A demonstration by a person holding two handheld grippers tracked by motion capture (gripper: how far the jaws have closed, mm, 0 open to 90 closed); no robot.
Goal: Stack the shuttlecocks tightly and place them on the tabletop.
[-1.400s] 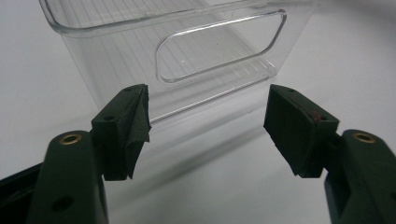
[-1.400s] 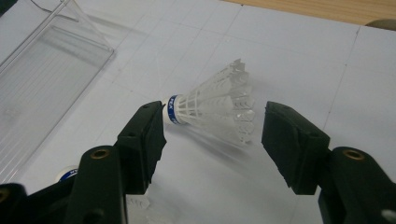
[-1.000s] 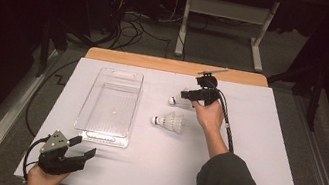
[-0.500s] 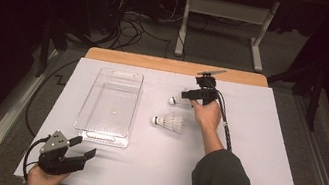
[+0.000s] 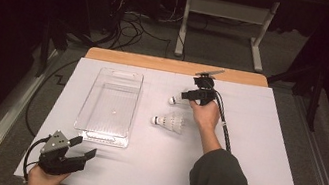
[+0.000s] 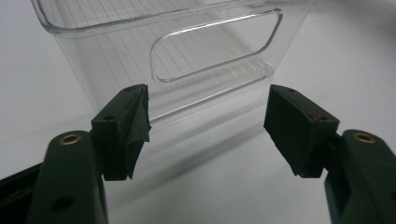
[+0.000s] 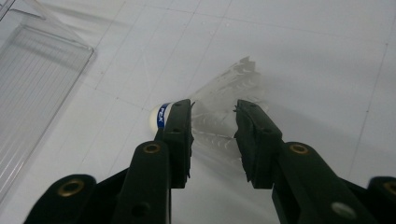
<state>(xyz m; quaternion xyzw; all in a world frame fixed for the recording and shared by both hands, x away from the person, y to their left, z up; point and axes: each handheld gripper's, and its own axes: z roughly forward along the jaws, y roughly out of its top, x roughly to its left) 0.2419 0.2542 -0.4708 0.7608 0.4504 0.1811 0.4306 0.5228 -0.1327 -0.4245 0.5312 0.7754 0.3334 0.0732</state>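
Lower left of the high view: left gripper (image 5: 84, 152) held in a hand at the near edge of the white table (image 5: 263, 154), jaws wide apart, nothing between them. In the left gripper view its jaws frame the near end wall of the clear plastic bin (image 6: 187, 60), with the cut-out handle slot facing them; bin close ahead, not touched.

Left of centre in the high view: the clear bin (image 5: 111, 104) lies lengthwise on the table, nothing visible inside.

Centre: one shuttlecock (image 5: 168, 122) lies on its side, cork pointing left, just right of the bin, free of both grippers.

Right of centre, a bit higher: right gripper (image 5: 185, 96) held by the right hand (image 5: 205, 114), dark sleeve coming up from the bottom edge. Second shuttlecock (image 5: 173, 100) sits at its tips. In the right gripper view this shuttlecock (image 7: 205, 109) lies between the jaws, white cork with blue band to the left, feathers to the upper right. Jaws partly closed around the feather skirt, small gaps visible; firm clamp cannot be told.
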